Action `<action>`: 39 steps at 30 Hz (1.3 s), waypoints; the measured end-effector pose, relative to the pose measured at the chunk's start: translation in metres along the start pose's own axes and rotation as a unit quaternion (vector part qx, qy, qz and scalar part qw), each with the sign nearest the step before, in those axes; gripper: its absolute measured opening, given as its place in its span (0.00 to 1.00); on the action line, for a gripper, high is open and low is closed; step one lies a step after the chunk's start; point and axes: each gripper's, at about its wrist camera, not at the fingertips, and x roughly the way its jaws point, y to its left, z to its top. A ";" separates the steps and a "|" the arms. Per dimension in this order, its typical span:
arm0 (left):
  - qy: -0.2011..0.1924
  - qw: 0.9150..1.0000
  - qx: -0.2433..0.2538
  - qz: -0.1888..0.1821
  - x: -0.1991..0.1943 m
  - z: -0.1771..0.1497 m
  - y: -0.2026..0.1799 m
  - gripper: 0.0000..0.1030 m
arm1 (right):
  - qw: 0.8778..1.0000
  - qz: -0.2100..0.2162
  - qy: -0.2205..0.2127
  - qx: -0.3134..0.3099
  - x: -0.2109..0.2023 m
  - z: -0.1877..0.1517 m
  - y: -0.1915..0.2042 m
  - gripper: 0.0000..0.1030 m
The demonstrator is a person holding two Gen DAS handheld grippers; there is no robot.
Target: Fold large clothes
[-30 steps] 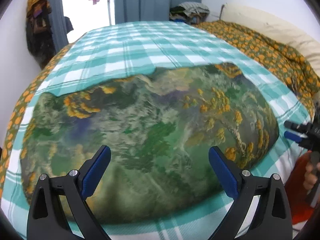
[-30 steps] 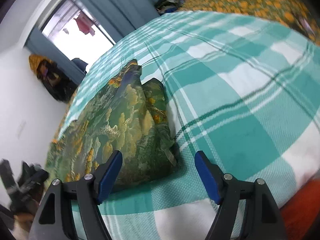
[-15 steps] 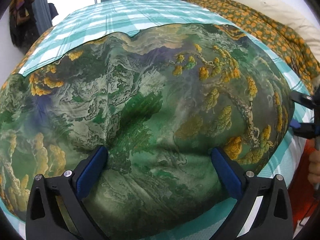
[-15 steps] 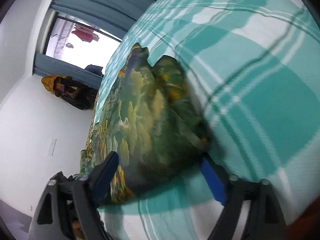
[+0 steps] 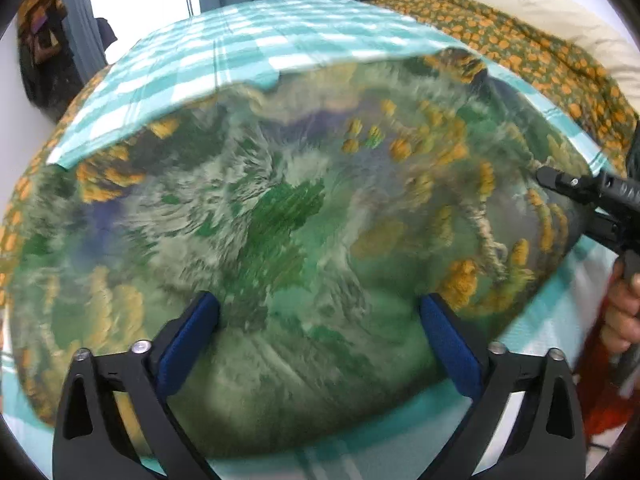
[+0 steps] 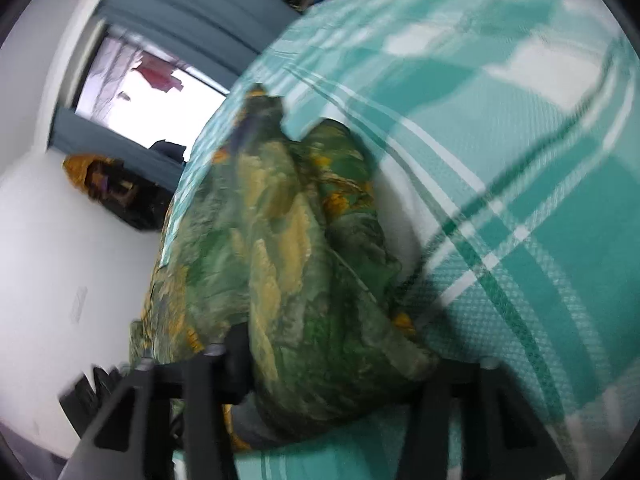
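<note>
The green and yellow printed garment point(image 5: 304, 216) lies spread across the near part of the bed, on its teal checked sheet point(image 5: 256, 44), reaching from the left edge almost to the right one. It looks a soft, thin, limp cloth, light to lift but likely to sag and slide out of shape, so it wants holding by hems or corners, not by the middle. The left gripper point(image 5: 320, 336) stands released, its blue pads wide apart over the near hem with cloth between them but nothing pinched. The right gripper point(image 6: 332, 364) is at the garment's near right corner, where the cloth bunches thickly point(image 6: 320, 280) between its fingers; blur and the cloth hide the pads, so I cannot tell whether it has clenched. In the left view it shows at the right edge point(image 5: 592, 200). Beyond the far hem the sheet offers broad open room; an orange-flowered cover point(image 5: 532, 48) bounds the far right, and the bed's edge lies just beside both grippers.
</note>
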 end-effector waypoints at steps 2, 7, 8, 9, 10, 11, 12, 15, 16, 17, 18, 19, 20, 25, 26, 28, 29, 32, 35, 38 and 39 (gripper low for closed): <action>-0.023 0.999 -0.003 -0.025 -0.030 0.010 0.002 0.90 | 0.998 0.000 -0.021 -0.053 -0.014 0.000 0.020 0.36; -0.065 0.995 0.007 -0.074 -0.092 0.064 0.001 0.94 | 0.981 -0.004 -0.072 -0.179 -0.043 -0.010 0.076 0.36; -0.063 0.994 0.006 -0.093 -0.098 0.075 -0.001 0.96 | 0.975 -0.005 -0.082 -0.207 -0.049 -0.015 0.088 0.36; -0.055 0.991 0.004 -0.118 -0.105 0.091 -0.004 0.96 | 0.967 -0.005 -0.092 -0.238 -0.054 -0.021 0.103 0.36; -0.048 0.990 0.003 -0.133 -0.108 0.101 -0.007 0.96 | 0.960 -0.004 -0.099 -0.263 -0.060 -0.028 0.110 0.36; -0.041 0.988 0.004 -0.146 -0.111 0.111 -0.010 0.96 | 0.950 -0.003 -0.106 -0.295 -0.066 -0.037 0.124 0.36; -0.030 0.986 0.009 -0.162 -0.114 0.123 -0.015 0.96 | 0.940 -0.002 -0.111 -0.323 -0.069 -0.045 0.137 0.36; 0.012 0.983 0.052 -0.174 -0.107 0.140 -0.035 0.97 | 0.911 0.005 -0.119 -0.395 -0.076 -0.068 0.168 0.36; 0.018 0.985 0.069 -0.159 -0.105 0.139 -0.041 0.97 | 0.902 0.010 -0.120 -0.415 -0.079 -0.076 0.178 0.36; 0.021 0.987 0.084 -0.138 -0.102 0.137 -0.046 0.97 | 0.894 0.013 -0.121 -0.430 -0.080 -0.083 0.184 0.36; 0.030 0.988 0.097 -0.113 -0.098 0.133 -0.050 0.97 | 0.881 0.013 -0.122 -0.457 -0.079 -0.094 0.195 0.36; 0.036 0.989 0.104 -0.096 -0.095 0.128 -0.051 0.97 | 0.868 0.011 -0.125 -0.481 -0.078 -0.103 0.201 0.36; 0.041 0.990 0.112 -0.077 -0.091 0.122 -0.052 0.97 | 0.860 0.010 -0.125 -0.495 -0.078 -0.109 0.204 0.36; 0.053 0.991 0.124 0.007 -0.076 0.102 -0.047 0.46 | 0.824 0.002 -0.129 -0.551 -0.072 -0.134 0.214 0.36; 0.056 0.992 0.116 -0.004 -0.075 0.100 -0.043 0.35 | 0.823 0.001 -0.129 -0.553 -0.073 -0.135 0.213 0.36; 0.055 0.994 0.091 -0.024 -0.073 0.098 -0.030 0.28 | 0.828 0.008 -0.117 -0.549 -0.072 -0.133 0.211 0.36; 0.052 0.995 0.083 -0.030 -0.075 0.098 -0.022 0.27 | 0.828 0.009 -0.116 -0.549 -0.073 -0.135 0.213 0.36; 0.043 0.996 0.065 -0.039 -0.082 0.098 0.005 0.26 | 0.827 0.038 -0.106 -0.551 -0.085 -0.133 0.210 0.45; 0.038 0.998 0.022 -0.045 -0.091 0.086 0.062 0.26 | 0.859 0.090 -0.090 -0.496 -0.104 -0.115 0.193 0.56; 0.037 0.998 -0.015 -0.044 -0.092 0.071 0.108 0.26 | 0.909 0.094 -0.048 -0.402 -0.092 -0.079 0.170 0.56; 0.037 0.998 -0.028 -0.045 -0.092 0.063 0.126 0.26 | 0.919 0.085 -0.032 -0.384 -0.082 -0.069 0.167 0.55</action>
